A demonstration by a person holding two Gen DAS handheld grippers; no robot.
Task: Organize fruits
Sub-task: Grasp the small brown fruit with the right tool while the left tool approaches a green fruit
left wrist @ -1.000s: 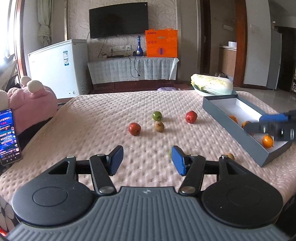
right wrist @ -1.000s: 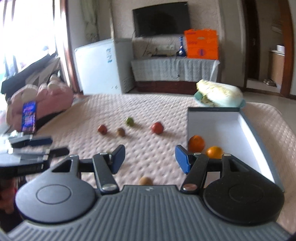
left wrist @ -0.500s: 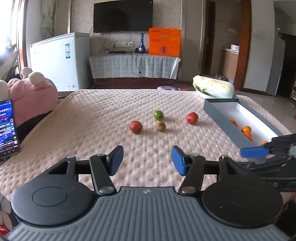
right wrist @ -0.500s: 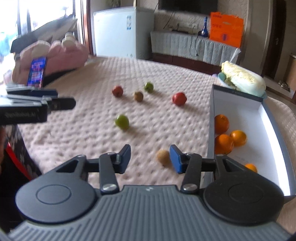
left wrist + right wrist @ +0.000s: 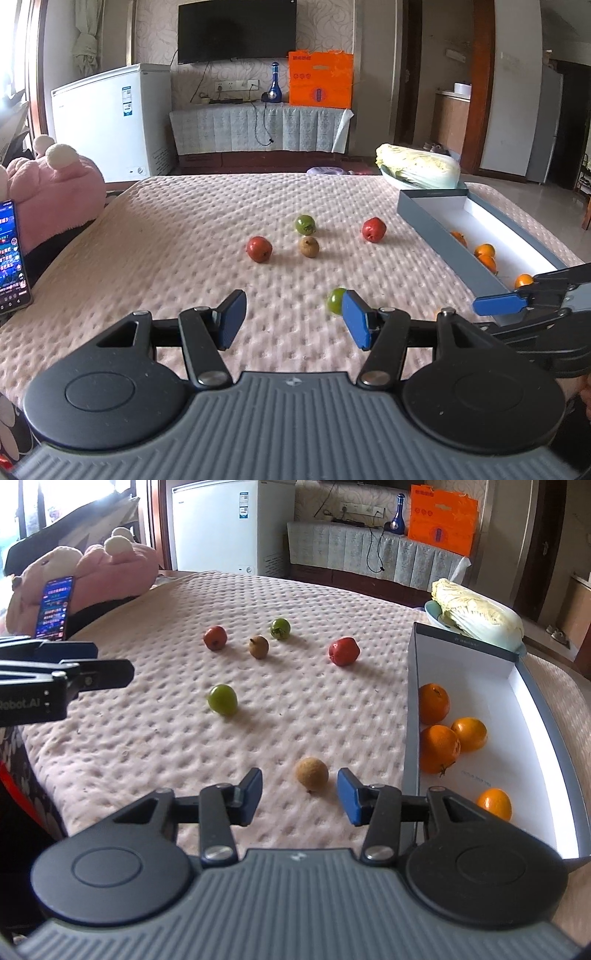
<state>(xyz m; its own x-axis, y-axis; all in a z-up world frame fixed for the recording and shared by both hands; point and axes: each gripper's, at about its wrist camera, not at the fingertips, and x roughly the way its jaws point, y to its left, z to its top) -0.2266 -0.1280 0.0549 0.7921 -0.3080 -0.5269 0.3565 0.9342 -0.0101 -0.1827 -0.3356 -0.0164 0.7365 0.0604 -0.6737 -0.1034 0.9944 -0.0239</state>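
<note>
My right gripper (image 5: 300,799) is open low over the pink bedspread. A round brown fruit (image 5: 312,774) lies just ahead between its fingertips, touching neither pad. To its right stands a grey box (image 5: 413,716) holding several oranges (image 5: 439,748). Farther out lie a green fruit (image 5: 222,699), two red fruits (image 5: 344,651), a brown fruit (image 5: 258,647) and another green fruit (image 5: 280,628). My left gripper (image 5: 293,319) is open and empty. The near green fruit (image 5: 335,301) peeks from behind its right finger. The right gripper (image 5: 493,312) shows at that view's right edge.
A cabbage (image 5: 476,616) on a plate sits behind the box. A phone (image 5: 55,607) leans on a pink plush toy (image 5: 110,563) at the bed's left edge. A white freezer (image 5: 107,122) and a covered TV bench stand beyond the bed.
My right gripper dropped from beside the box toward the near brown fruit, tilting downward, and its jaws narrowed. The left gripper stayed put with jaws unchanged.
</note>
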